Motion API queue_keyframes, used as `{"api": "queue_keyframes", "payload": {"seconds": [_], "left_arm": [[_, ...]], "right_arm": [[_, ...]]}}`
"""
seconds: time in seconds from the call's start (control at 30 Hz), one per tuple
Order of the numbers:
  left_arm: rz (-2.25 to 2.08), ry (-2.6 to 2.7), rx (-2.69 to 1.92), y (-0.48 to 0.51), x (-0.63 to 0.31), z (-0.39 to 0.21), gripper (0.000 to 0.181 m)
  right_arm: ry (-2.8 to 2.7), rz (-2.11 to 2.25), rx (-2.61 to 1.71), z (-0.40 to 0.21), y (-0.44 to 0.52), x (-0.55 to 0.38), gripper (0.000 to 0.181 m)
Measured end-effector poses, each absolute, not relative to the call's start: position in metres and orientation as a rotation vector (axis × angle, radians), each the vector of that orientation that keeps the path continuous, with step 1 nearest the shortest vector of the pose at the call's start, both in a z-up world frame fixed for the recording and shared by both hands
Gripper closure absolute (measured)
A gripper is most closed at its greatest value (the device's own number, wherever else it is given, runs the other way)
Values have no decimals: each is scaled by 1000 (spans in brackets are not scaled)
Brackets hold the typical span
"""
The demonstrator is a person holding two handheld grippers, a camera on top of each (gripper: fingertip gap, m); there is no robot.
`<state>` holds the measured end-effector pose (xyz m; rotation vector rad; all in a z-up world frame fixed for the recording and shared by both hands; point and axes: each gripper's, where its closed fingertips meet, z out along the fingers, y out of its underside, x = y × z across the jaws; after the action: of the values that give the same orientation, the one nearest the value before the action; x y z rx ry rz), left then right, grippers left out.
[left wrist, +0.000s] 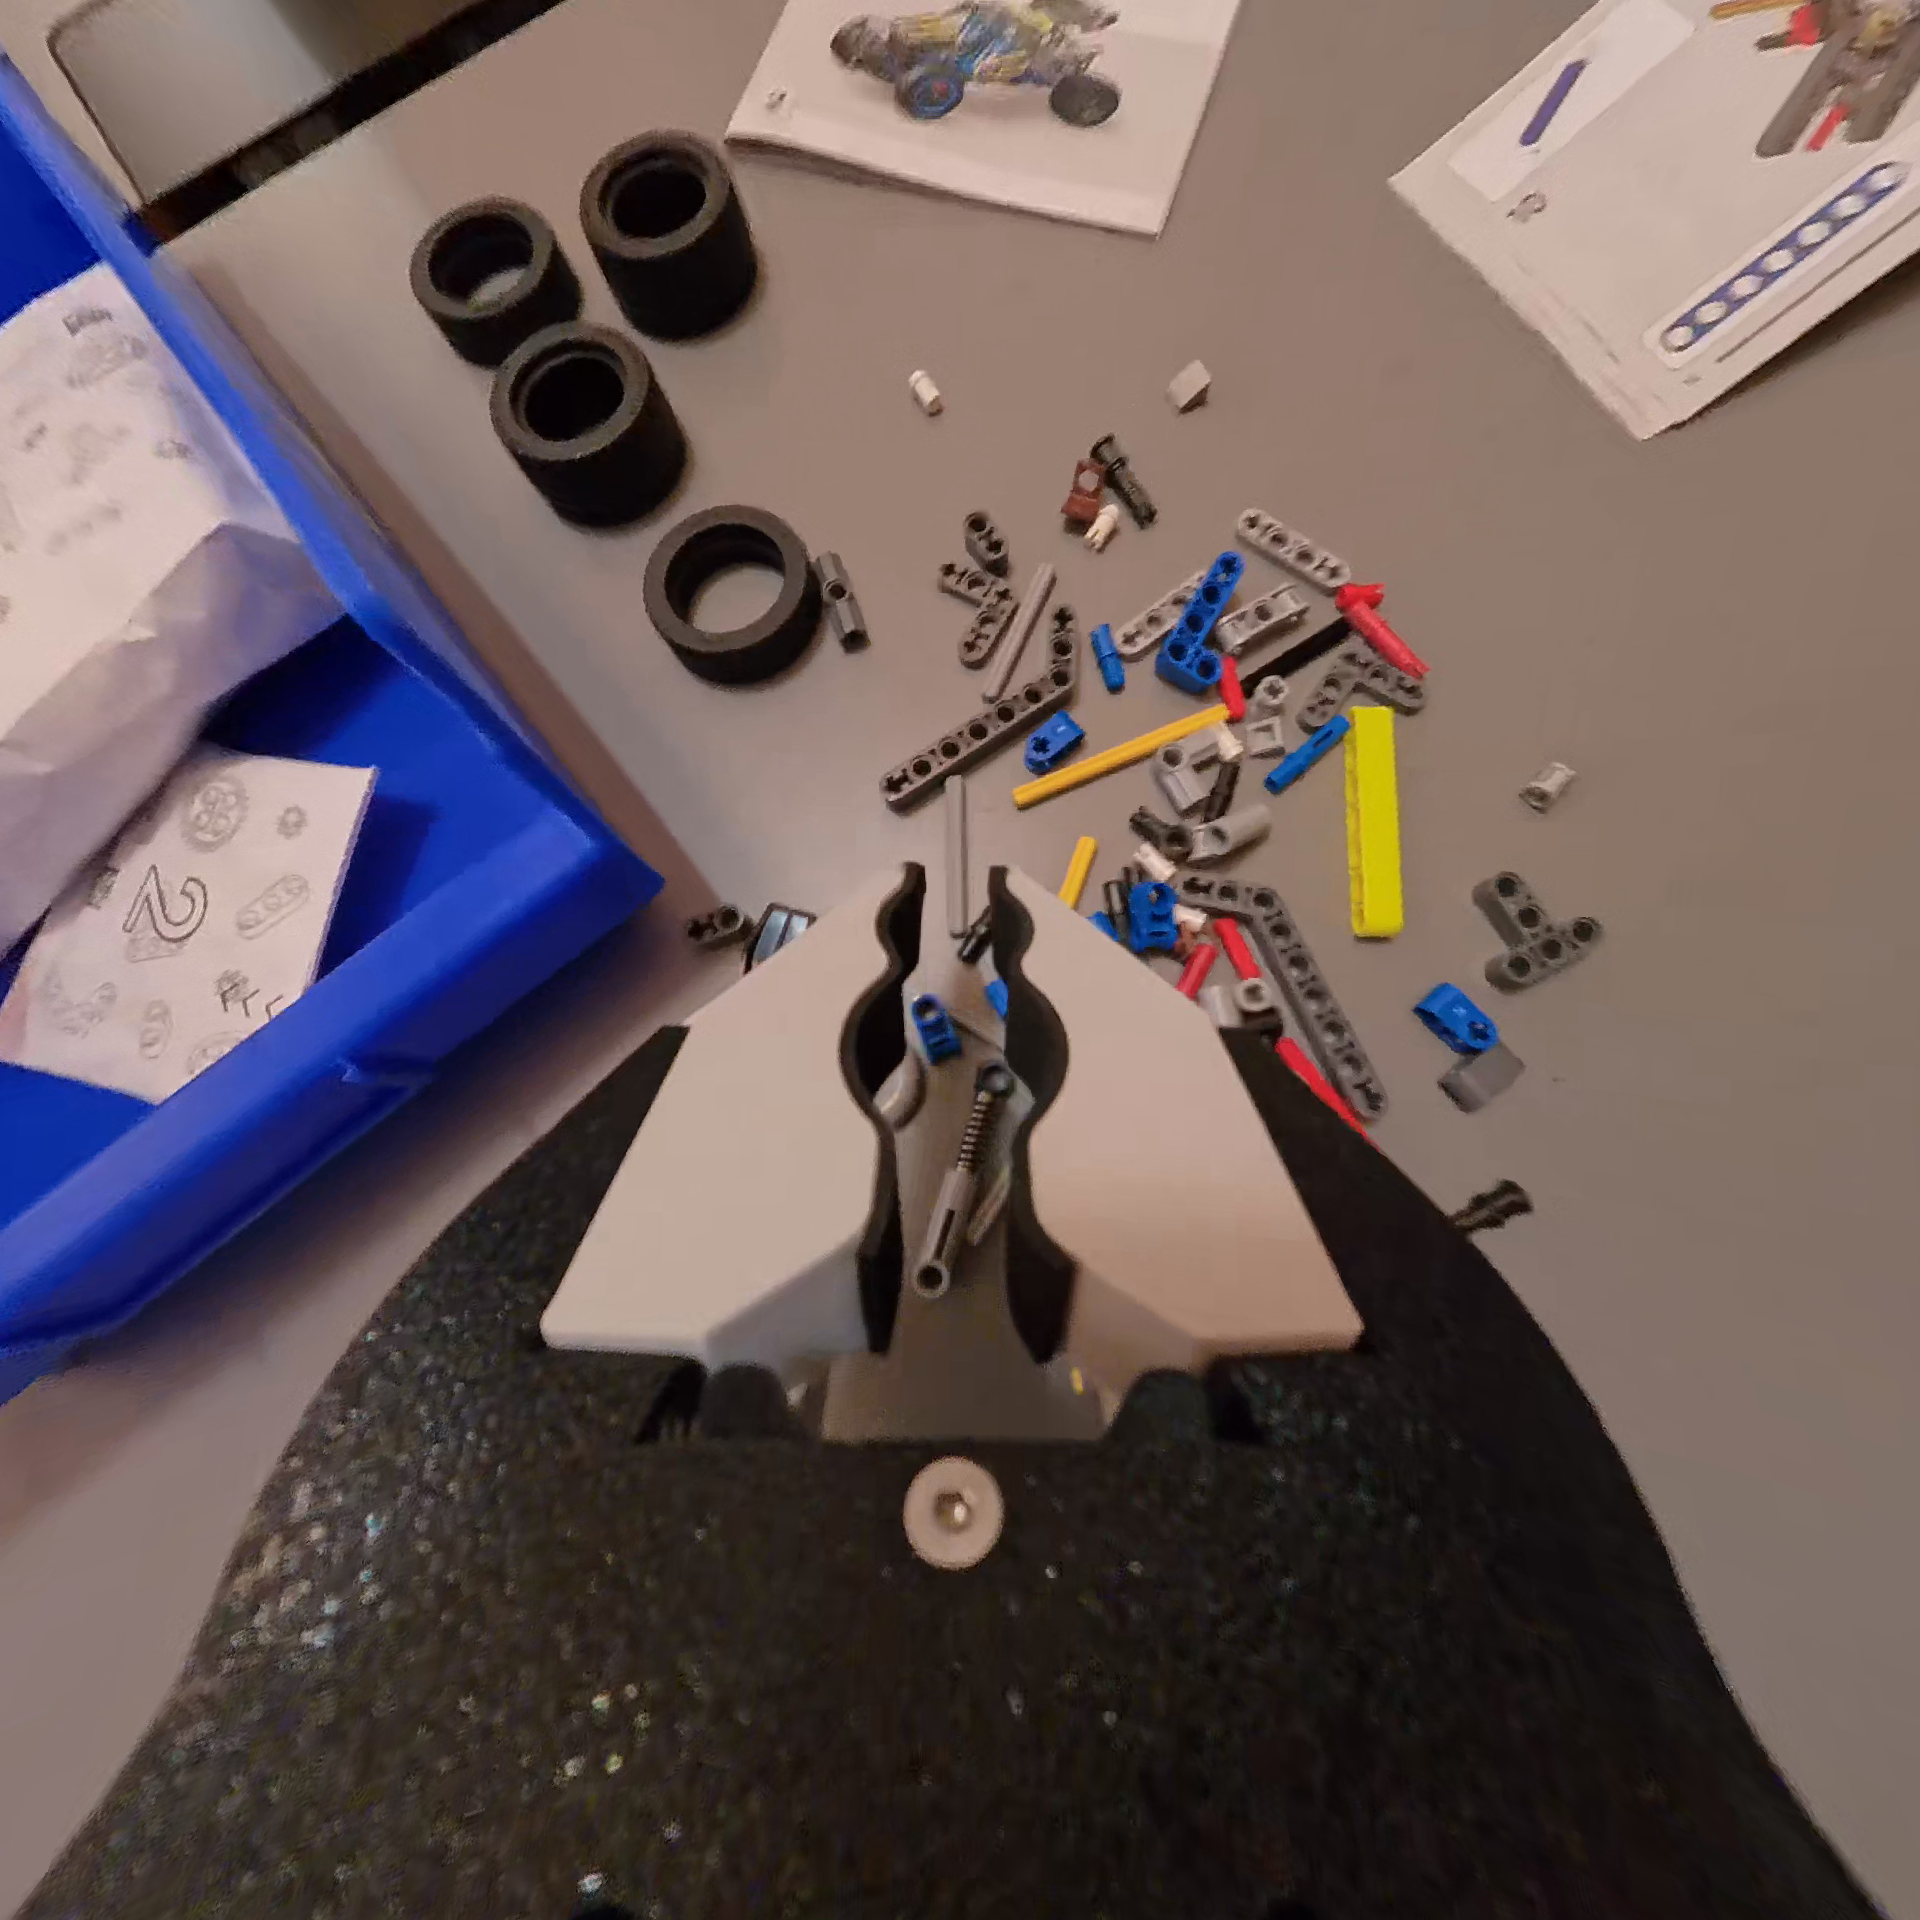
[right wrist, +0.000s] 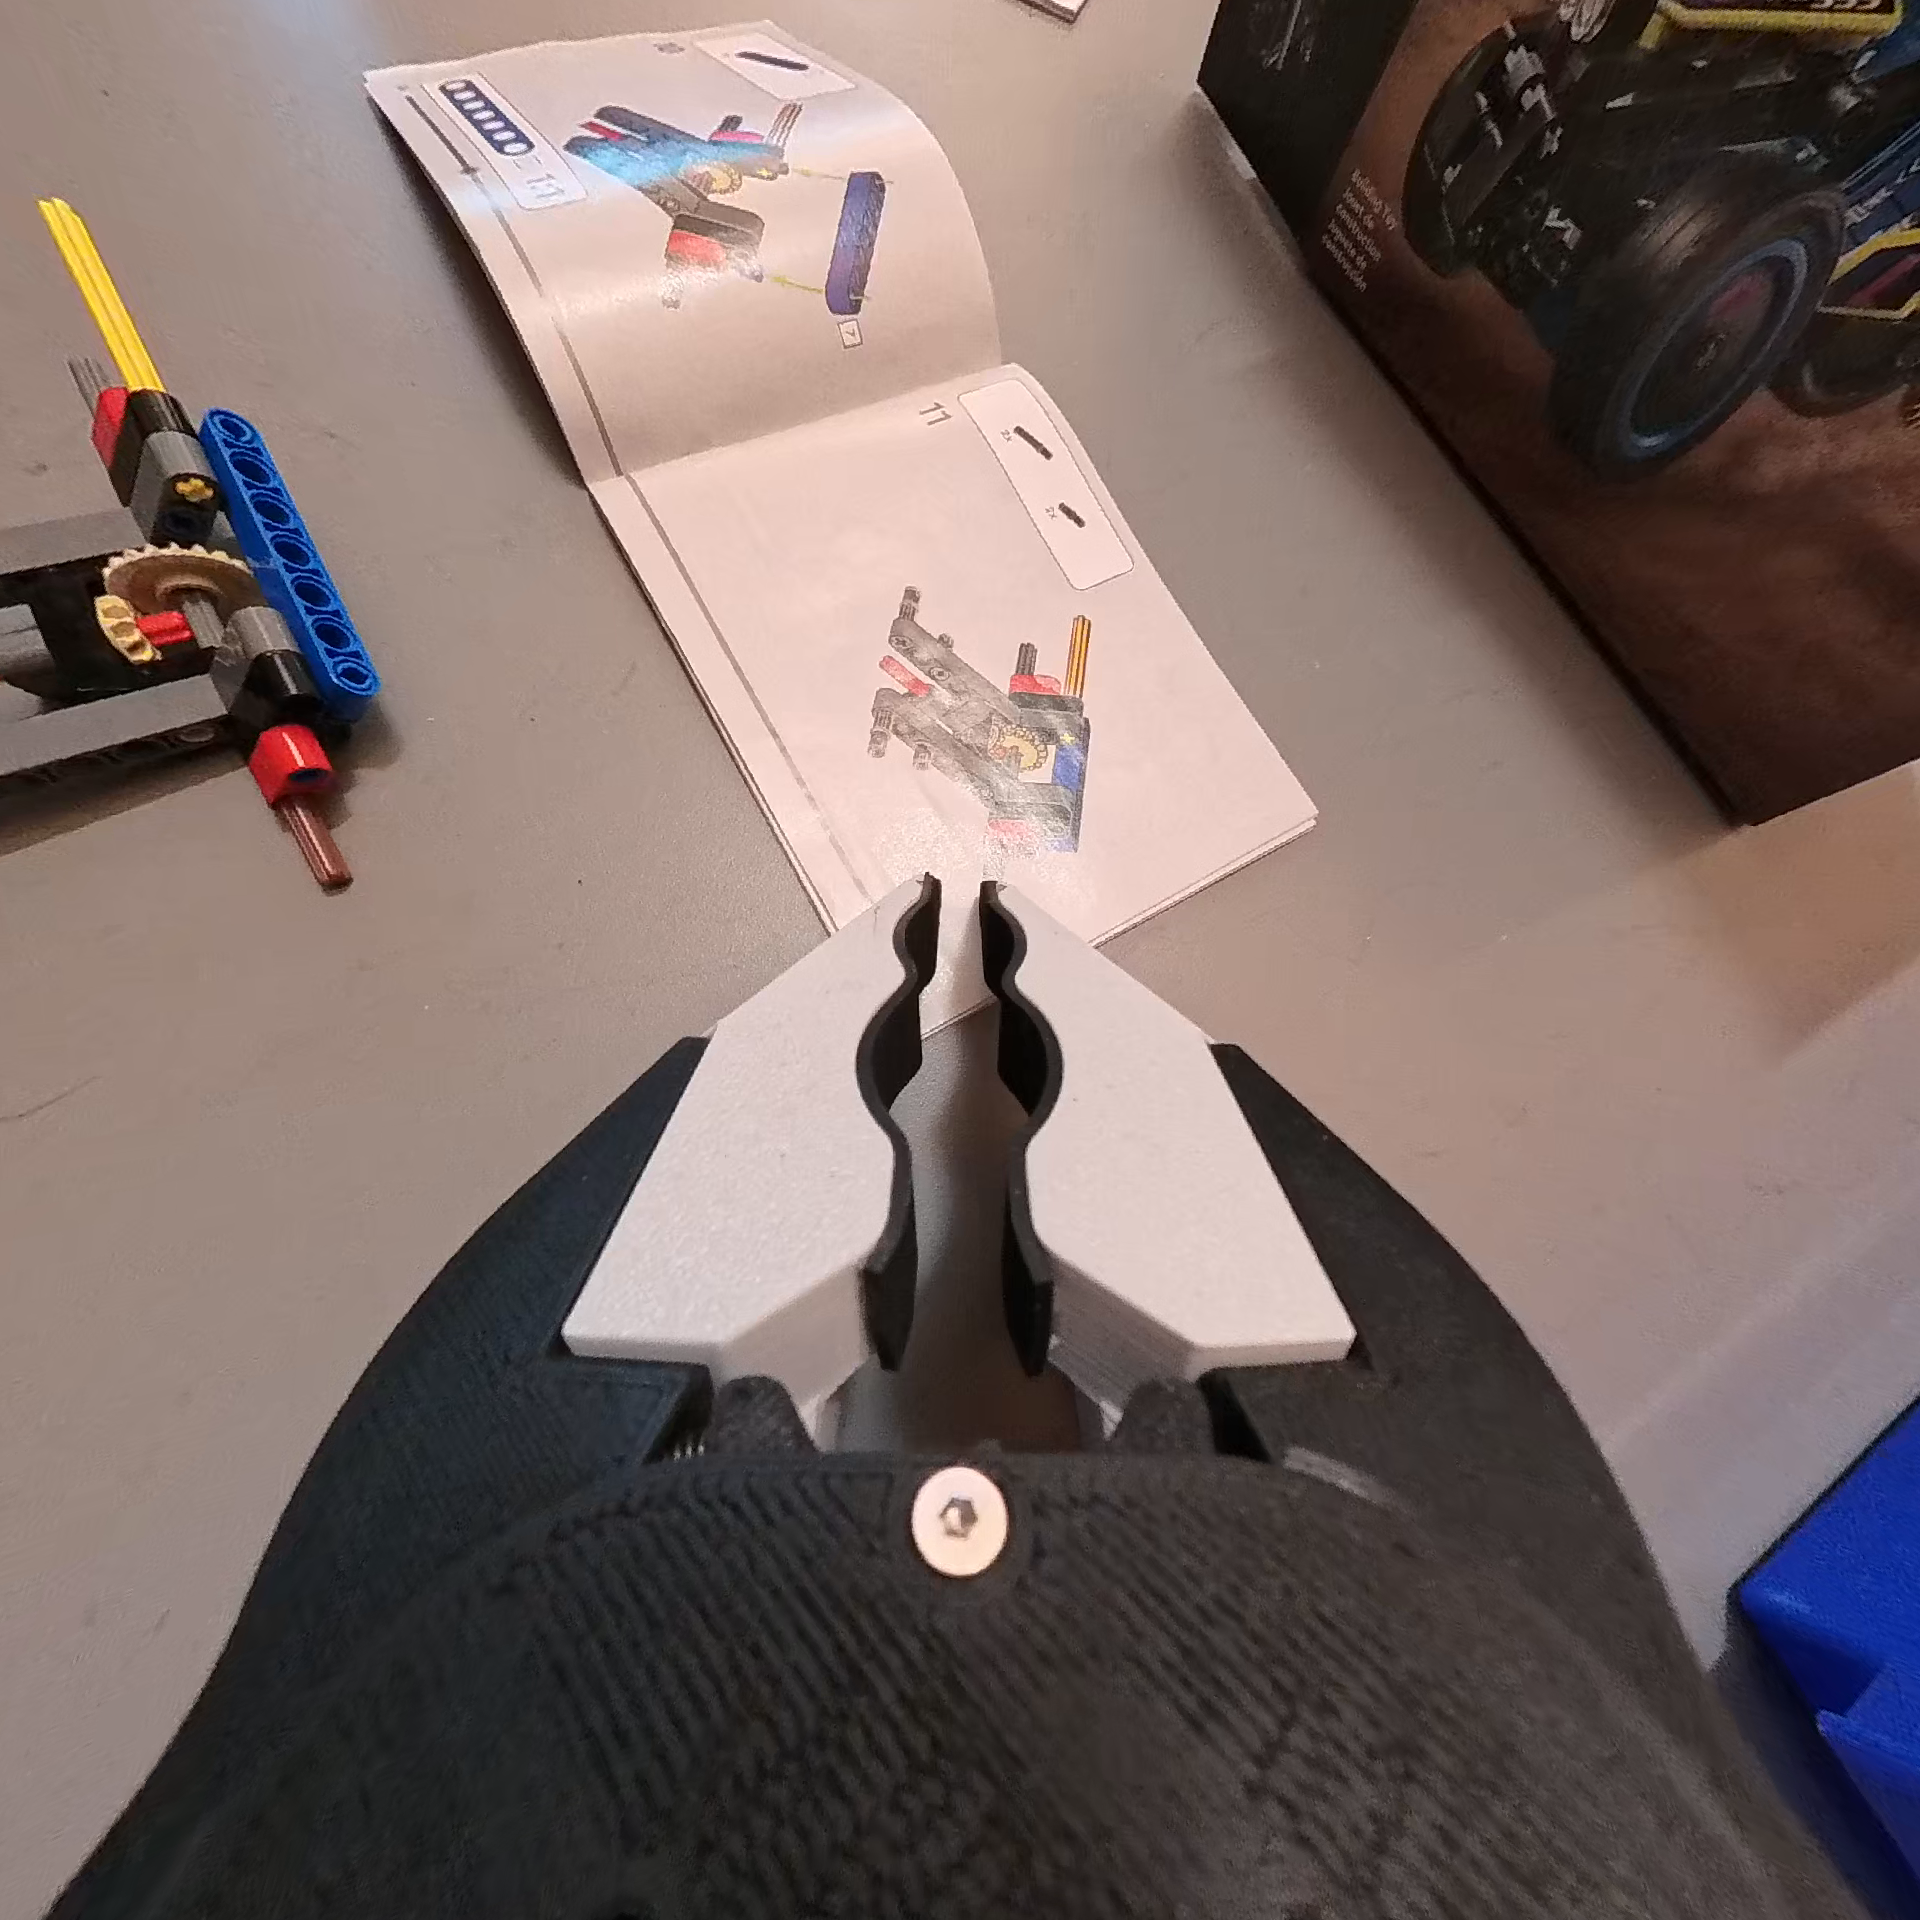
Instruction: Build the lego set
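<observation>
Both grippers (left (left wrist: 957,883), right (right wrist: 959,891)) hover, jaws slightly parted

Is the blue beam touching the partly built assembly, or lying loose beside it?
Touching. The right wrist view shows the blue beam lying flush against the assembly, with no gap; whether it is pinned on cannot be told.

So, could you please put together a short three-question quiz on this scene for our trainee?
1. True or false: the left claw is gripping a tyre.
2. How many black tyres lie by the blue bin?
3. The right claw hovers over: A) the open instruction booklet, B) the partly built assembly, C) the set box?

Key: 1 false; 2 four; 3 A.
</observation>
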<state>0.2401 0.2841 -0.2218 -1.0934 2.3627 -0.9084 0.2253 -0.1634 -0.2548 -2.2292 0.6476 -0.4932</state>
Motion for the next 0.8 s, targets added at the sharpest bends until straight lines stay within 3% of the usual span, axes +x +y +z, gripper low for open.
{"api": "queue_keyframes", "payload": {"seconds": [0.37,0.47,0.53,0.8], "left_arm": [[-985,2373,-1057,274,234,-210,173],[-1091,2533,-891,256,204,-209,173],[-1128,2671,-722,244,170,-212,162],[-880,2802,-435,239,125,-247,162]], "right_arm": [[648,-491,-2229,-255,-163,225,176],[648,-490,-2229,-255,-164,225,176],[647,-492,-2229,-255,-164,225,176],[649,-478,-2228,-255,-163,225,177]]}}
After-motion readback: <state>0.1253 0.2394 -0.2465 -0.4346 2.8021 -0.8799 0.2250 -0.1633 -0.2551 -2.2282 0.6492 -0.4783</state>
